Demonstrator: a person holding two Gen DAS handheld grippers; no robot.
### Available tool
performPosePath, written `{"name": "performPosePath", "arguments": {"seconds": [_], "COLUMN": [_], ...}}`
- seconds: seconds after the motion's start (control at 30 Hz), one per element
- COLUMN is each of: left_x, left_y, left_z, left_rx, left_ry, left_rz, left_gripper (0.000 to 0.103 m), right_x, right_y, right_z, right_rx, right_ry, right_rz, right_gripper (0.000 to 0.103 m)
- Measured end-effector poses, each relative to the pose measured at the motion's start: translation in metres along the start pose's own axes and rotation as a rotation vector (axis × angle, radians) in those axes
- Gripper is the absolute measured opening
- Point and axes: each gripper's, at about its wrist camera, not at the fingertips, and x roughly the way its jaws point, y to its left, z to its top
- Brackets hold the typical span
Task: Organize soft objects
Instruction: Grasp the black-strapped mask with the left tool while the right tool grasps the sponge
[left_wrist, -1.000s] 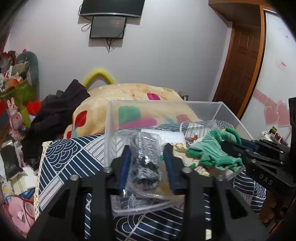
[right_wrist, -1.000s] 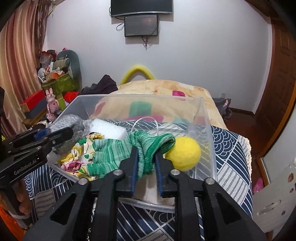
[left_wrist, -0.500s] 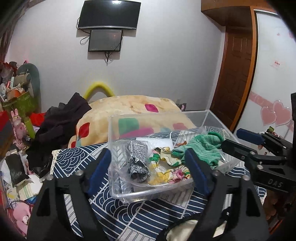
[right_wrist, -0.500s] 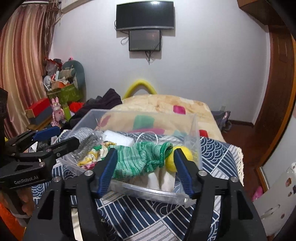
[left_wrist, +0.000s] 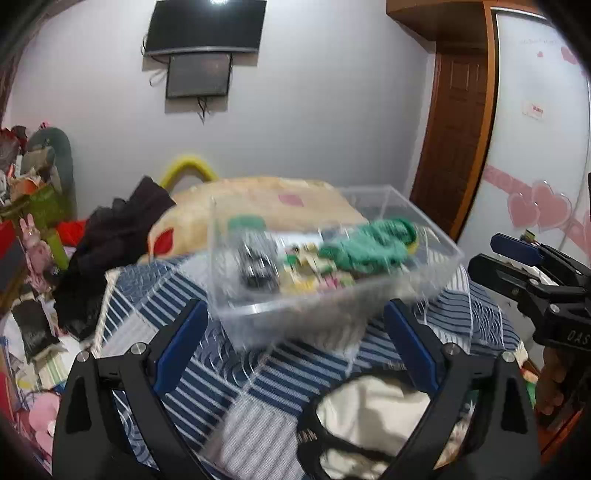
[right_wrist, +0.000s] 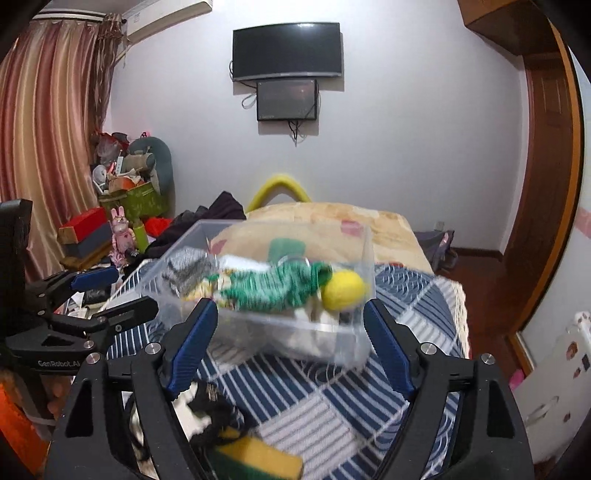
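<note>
Clear plastic, a rectangular storage bin (left_wrist: 332, 291) sits on the blue-and-white patterned bedspread (left_wrist: 258, 373), and everything else arranges itself around it. Inside the bin lie a green knitted cloth (right_wrist: 273, 288), a grey-and-black knit piece (left_wrist: 256, 262) toward the bin's left end, a floral fabric (left_wrist: 314, 273) between them, and a yellow felt ball (right_wrist: 341, 290) at the bin's right end, touching the green cloth. The left gripper (left_wrist: 295, 339) is held level on the near side of the bin, its blue-padded jaws spread wide with nothing between them, apart from the bin wall. The right gripper (right_wrist: 291, 343) hangs likewise just short of the bin, jaws released and wide, framing the bin's near wall without touching it. Each gripper shows in the other's view, off to the bin's side. On the near side of the bin, under the grippers, lie a cream cloth with black trim (left_wrist: 369, 417) and a yellow-and-green sponge (right_wrist: 258, 461). Beyond the bin rises a beige quilt with coloured patches (right_wrist: 325, 221), a dark garment (left_wrist: 122, 236) heaped to its left. The bin's contents are blurred.
</note>
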Motion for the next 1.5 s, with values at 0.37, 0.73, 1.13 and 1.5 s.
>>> {"name": "performPosePath", "arguments": {"seconds": [0.37,0.73,1.13,1.5], "left_x": [0.010,0.030,0.019,0.005], "left_y": [-0.017,-0.021,-0.030,-0.022], "left_z": [-0.049,-0.086,-0.089,-0.074], "left_rx": [0.032,-0.003,0.049,0.017], "left_ry": [0.136,0.235,0.194,0.158], "left_rz": [-0.020,-0.056,-0.102,-0.115], "left_gripper": [0.097,0.094,0.035,0.021], "right_x": [-0.004,-0.010,0.011,0.003], "right_y": [-0.001,0.012,0.009,0.007], "right_z": [-0.044,-0.075,-0.089,-0.083], "right_rx": [0.023,0.007,0.077,0.082], "right_ry": [0.122,0.200,0.282,0.248], "right_rz": [0.032,0.061,0.141,0.130], "right_gripper": [0.079,0.079,0.073,0.061]}}
